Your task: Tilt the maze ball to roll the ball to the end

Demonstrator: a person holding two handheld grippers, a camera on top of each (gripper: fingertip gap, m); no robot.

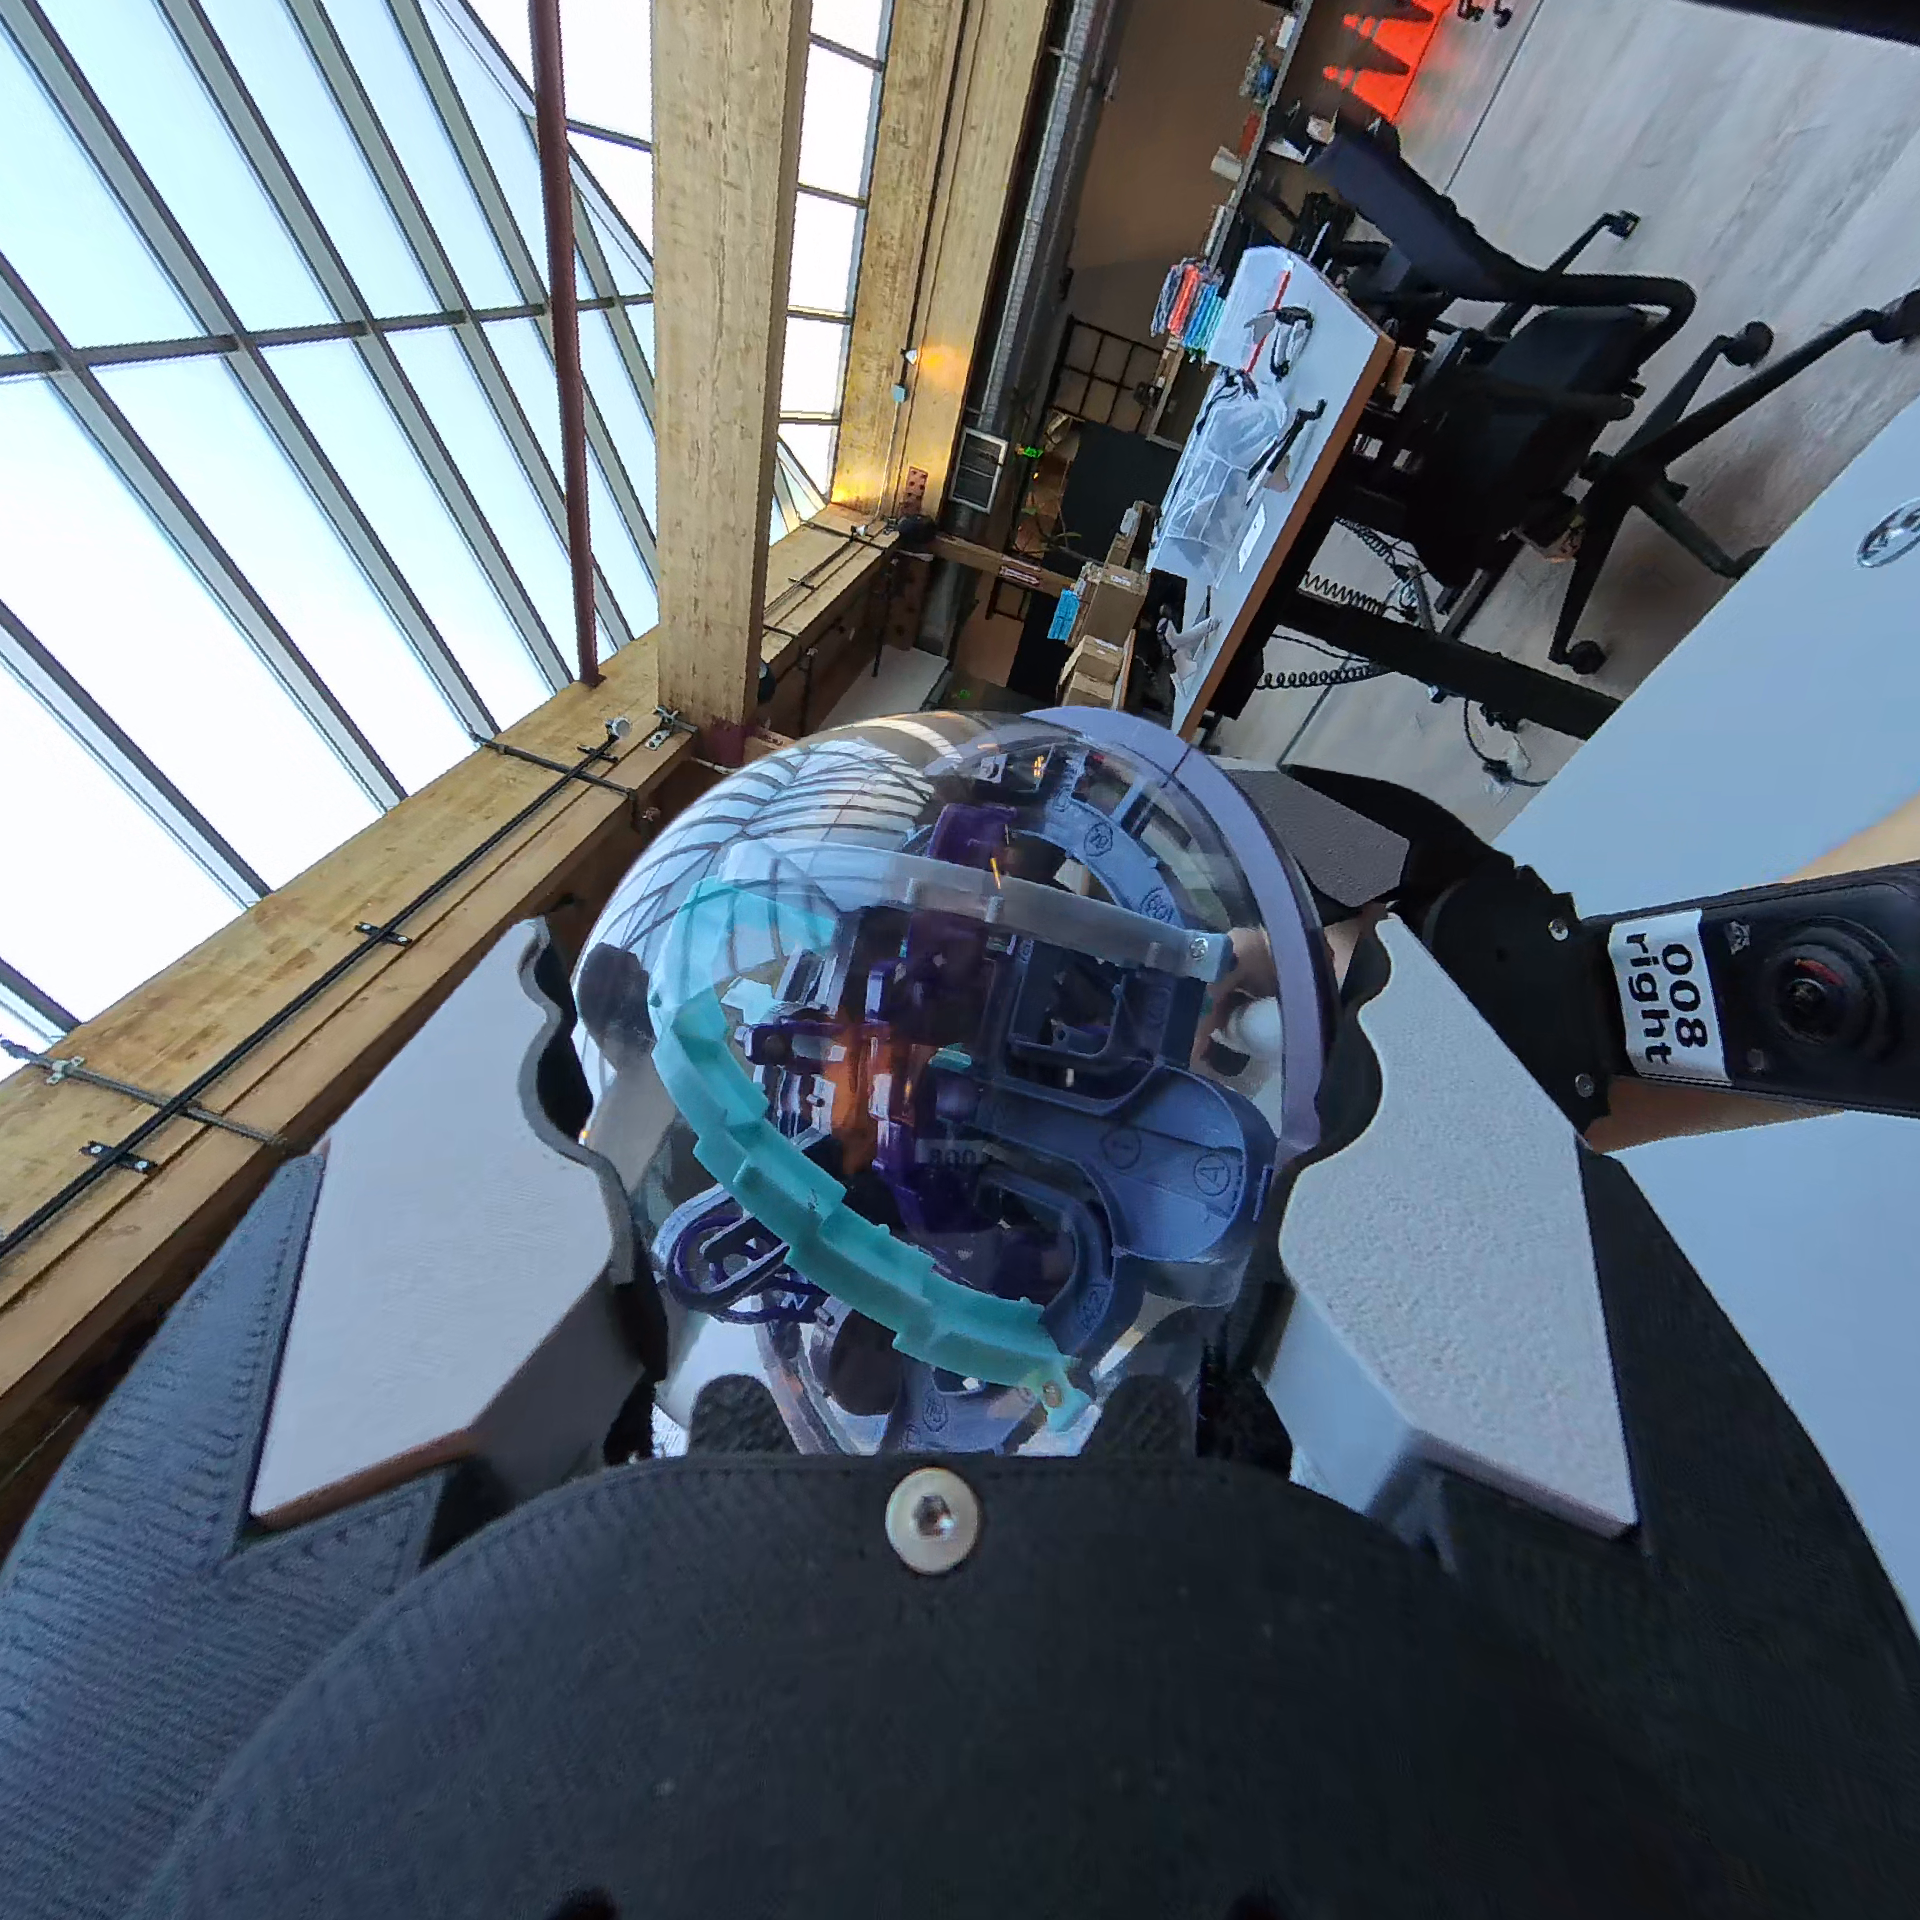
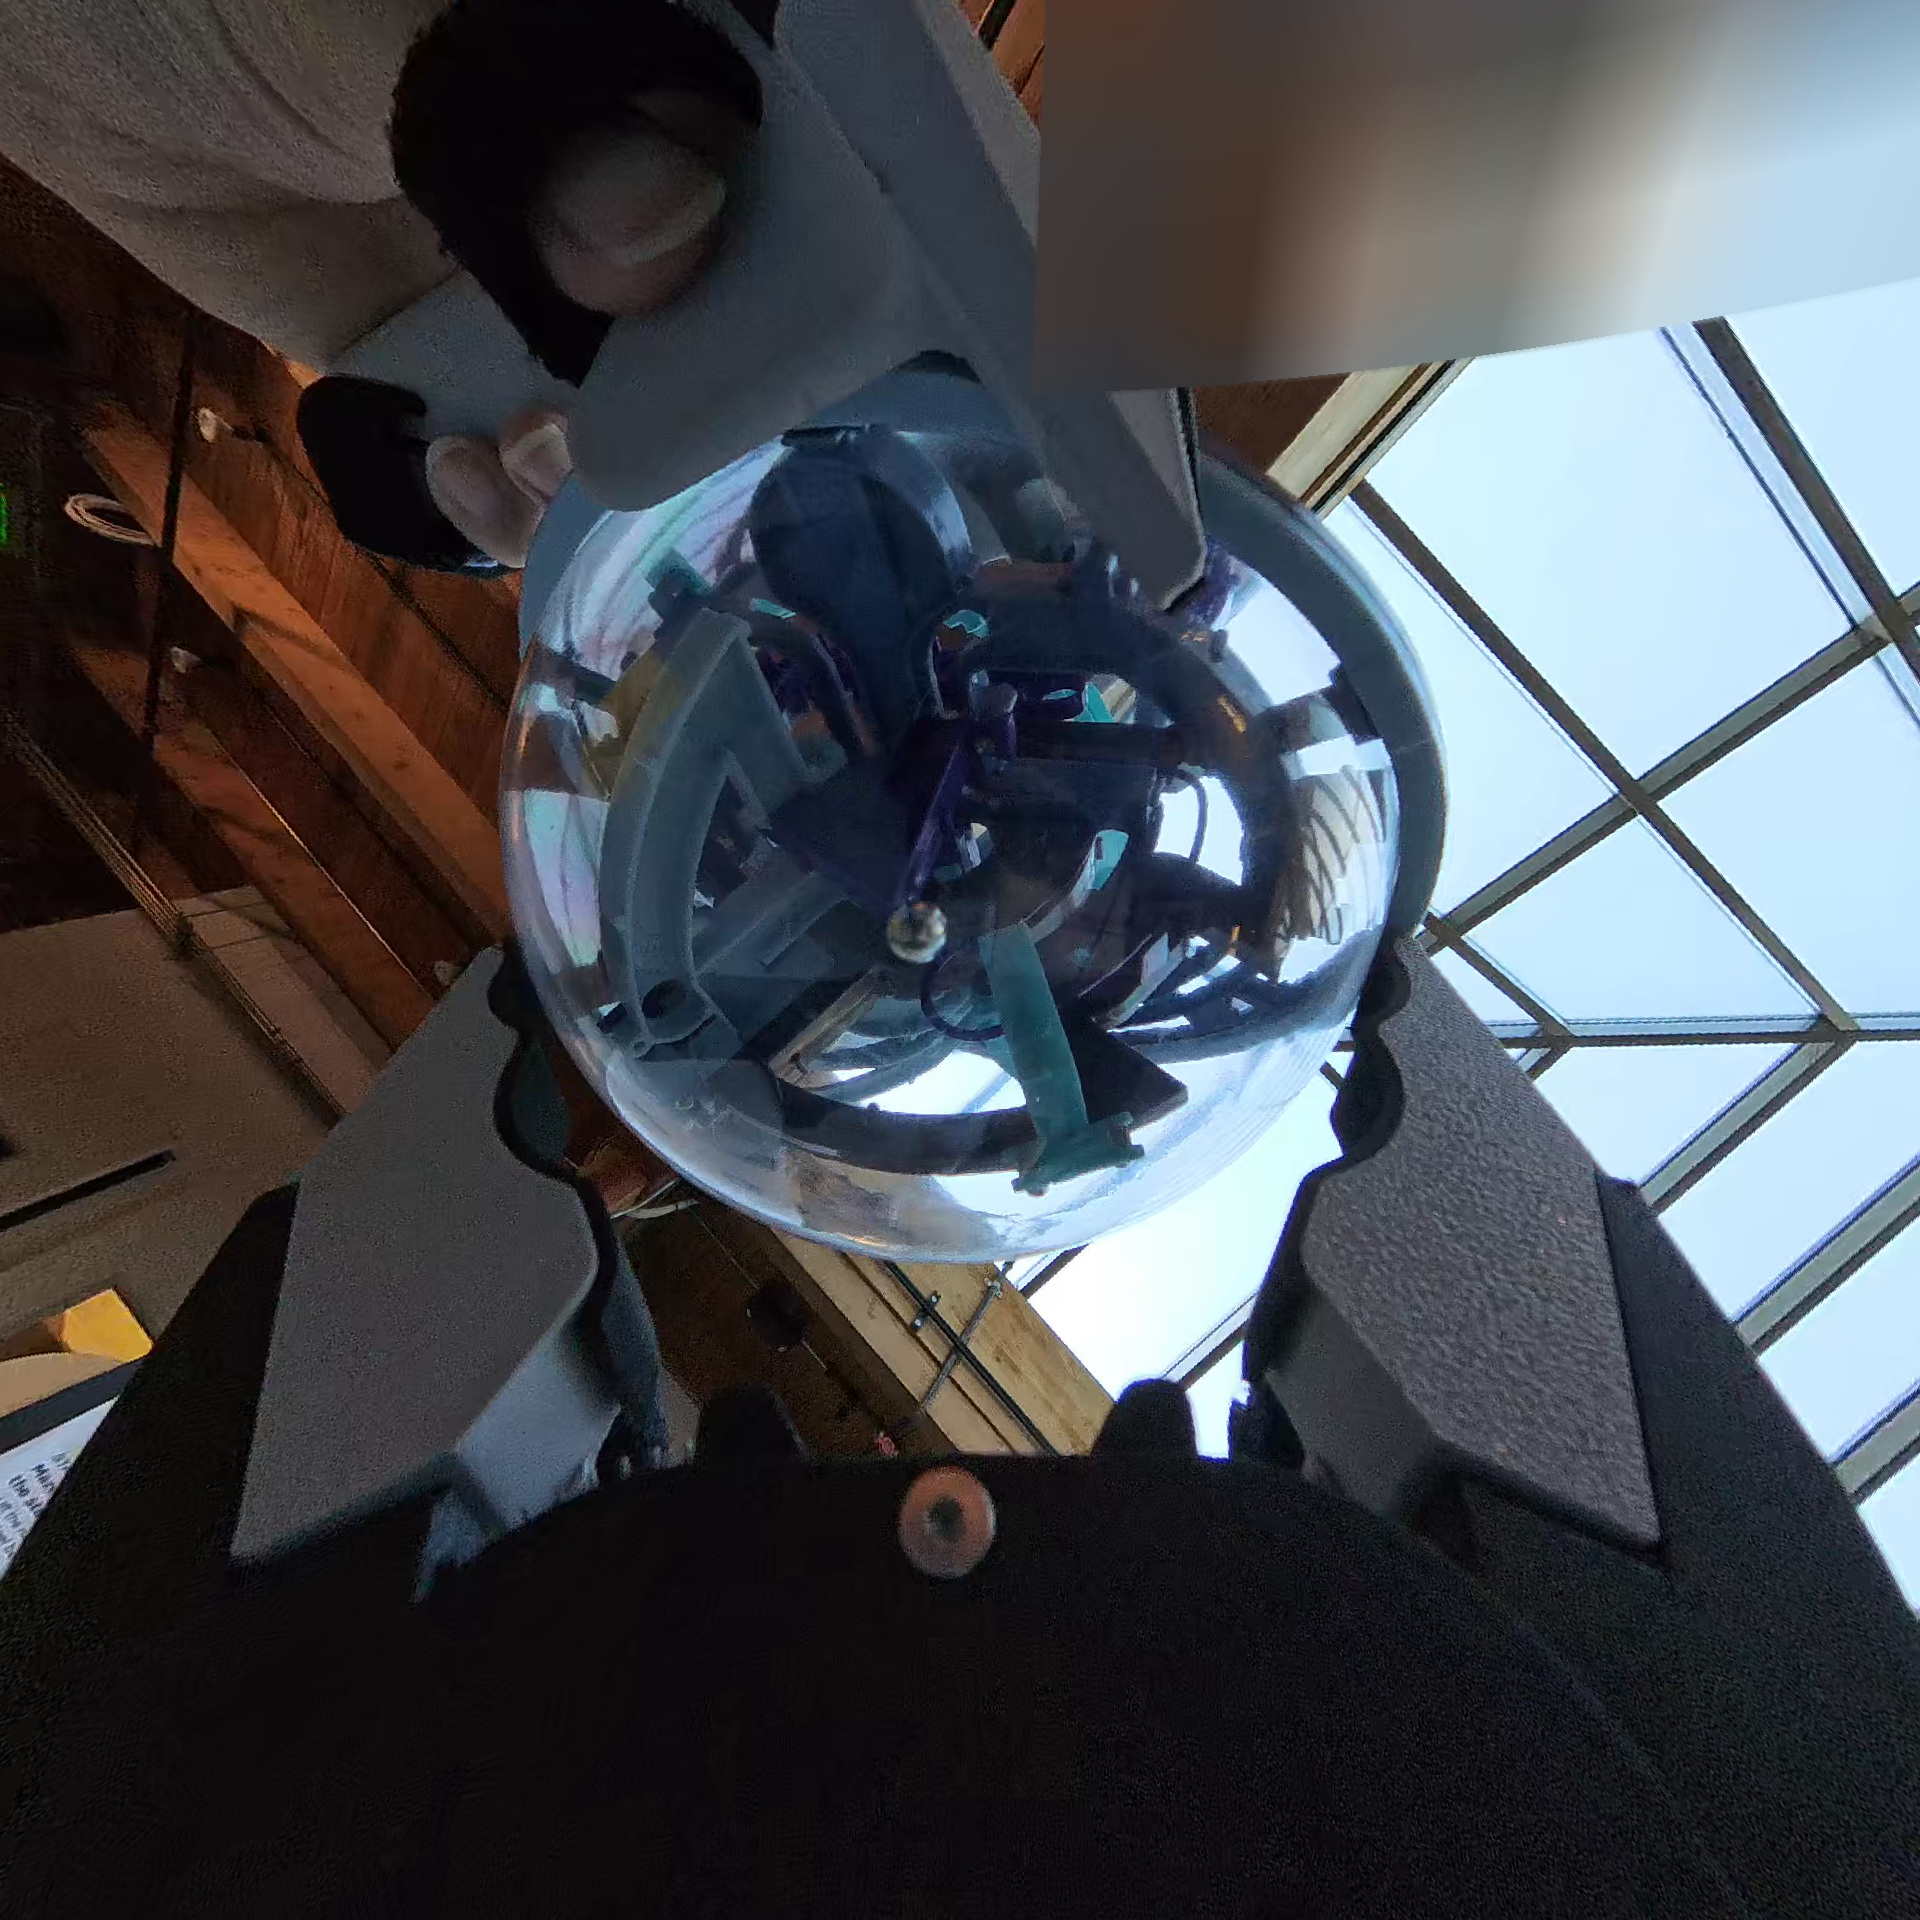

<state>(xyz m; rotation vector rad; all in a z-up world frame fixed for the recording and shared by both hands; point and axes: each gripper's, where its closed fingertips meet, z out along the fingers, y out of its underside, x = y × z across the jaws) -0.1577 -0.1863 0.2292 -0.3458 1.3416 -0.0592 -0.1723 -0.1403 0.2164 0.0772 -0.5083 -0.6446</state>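
The maze ball (image 1: pixel 945 1081) is a clear sphere with teal, blue and purple tracks inside, held up in the air. My left gripper (image 1: pixel 956 997) is shut on it, one grey finger pressed on each side. My right gripper (image 2: pixel 945 997) is shut on the same maze ball (image 2: pixel 966 842) from another side, its fingers touching the shell left and right. A small steel ball (image 2: pixel 914 932) sits on a purple track near the sphere's middle. The right gripper (image 1: pixel 1558 977) also shows in the left wrist view behind the sphere, and the left gripper (image 2: pixel 883 312) shows beyond the sphere in the right wrist view.
Both views tilt up toward a glass roof (image 1: pixel 260 416) and wooden beams (image 1: pixel 717 364). A long desk (image 1: pixel 1268 447) and black office chairs (image 1: pixel 1538 416) lie at the far right. A person's hand (image 2: pixel 623 218) holds the left gripper.
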